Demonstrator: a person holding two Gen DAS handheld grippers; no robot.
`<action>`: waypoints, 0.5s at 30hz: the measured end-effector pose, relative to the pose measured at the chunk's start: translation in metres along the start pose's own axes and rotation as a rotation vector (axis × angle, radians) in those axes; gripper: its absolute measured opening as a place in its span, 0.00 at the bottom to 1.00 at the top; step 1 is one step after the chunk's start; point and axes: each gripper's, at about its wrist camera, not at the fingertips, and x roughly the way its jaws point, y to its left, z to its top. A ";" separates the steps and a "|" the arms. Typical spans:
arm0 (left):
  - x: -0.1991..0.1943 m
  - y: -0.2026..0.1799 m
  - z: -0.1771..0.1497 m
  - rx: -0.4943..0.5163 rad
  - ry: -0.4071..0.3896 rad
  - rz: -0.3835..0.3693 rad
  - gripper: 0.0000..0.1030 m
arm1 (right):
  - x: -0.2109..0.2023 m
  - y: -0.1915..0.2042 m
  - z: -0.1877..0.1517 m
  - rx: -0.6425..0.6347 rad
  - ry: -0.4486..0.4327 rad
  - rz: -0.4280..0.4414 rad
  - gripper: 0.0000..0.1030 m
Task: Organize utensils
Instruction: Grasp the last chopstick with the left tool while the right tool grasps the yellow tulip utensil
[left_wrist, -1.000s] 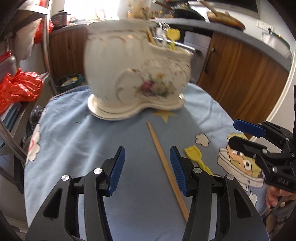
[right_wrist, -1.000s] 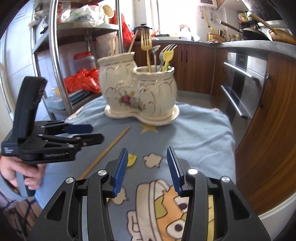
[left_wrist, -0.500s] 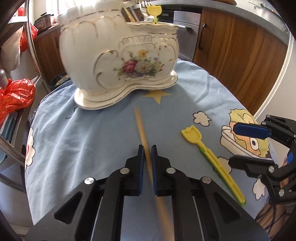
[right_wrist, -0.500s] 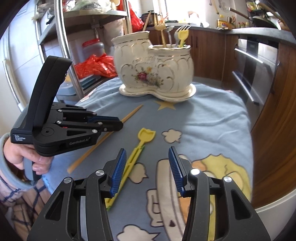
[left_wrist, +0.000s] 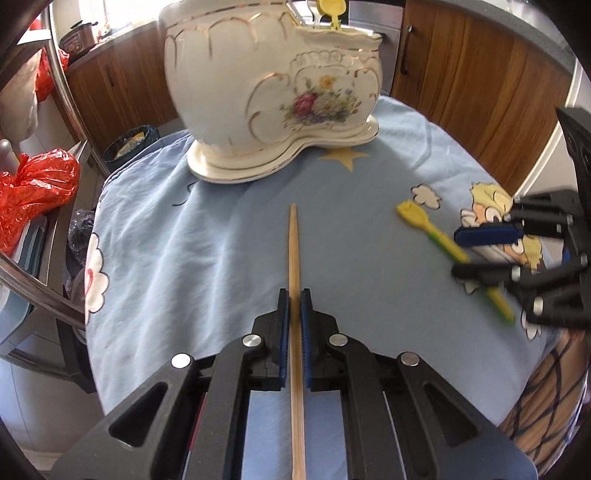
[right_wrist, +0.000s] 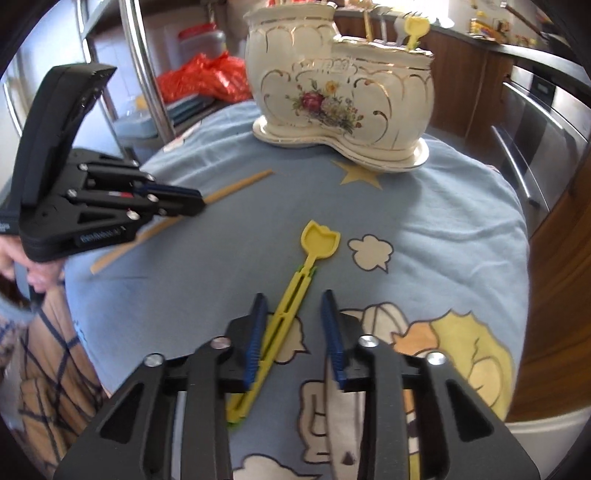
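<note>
Clamping a chopstick (left_wrist: 294, 258), left gripper (left_wrist: 294, 295); right gripper (right_wrist: 291, 306) closing around blurred, seemingly untouched yellow fork (right_wrist: 295, 291).

Home kitchen: wood cabinets (left_wrist: 480, 74) under a dark counter (right_wrist: 535, 55), a steel oven (right_wrist: 546, 122), a metal rack (right_wrist: 147, 74) holding bags, and a cloth-covered table (left_wrist: 221, 240) carrying a ceramic utensil holder (left_wrist: 273, 85).

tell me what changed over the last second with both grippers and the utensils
The left gripper closed on the wooden chopstick. The right gripper moved over the yellow fork, which now lies between its closing fingers, not yet pinched. The ceramic holder and blue cloth stayed put.
</note>
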 end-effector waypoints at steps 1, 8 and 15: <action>0.000 0.002 0.000 0.006 0.014 -0.003 0.06 | 0.001 -0.002 0.003 -0.018 0.027 0.005 0.20; 0.005 0.013 0.014 0.062 0.151 -0.064 0.07 | 0.012 -0.008 0.031 -0.111 0.239 0.035 0.18; 0.010 0.002 0.022 0.181 0.260 -0.029 0.08 | 0.028 -0.004 0.057 -0.126 0.364 0.026 0.21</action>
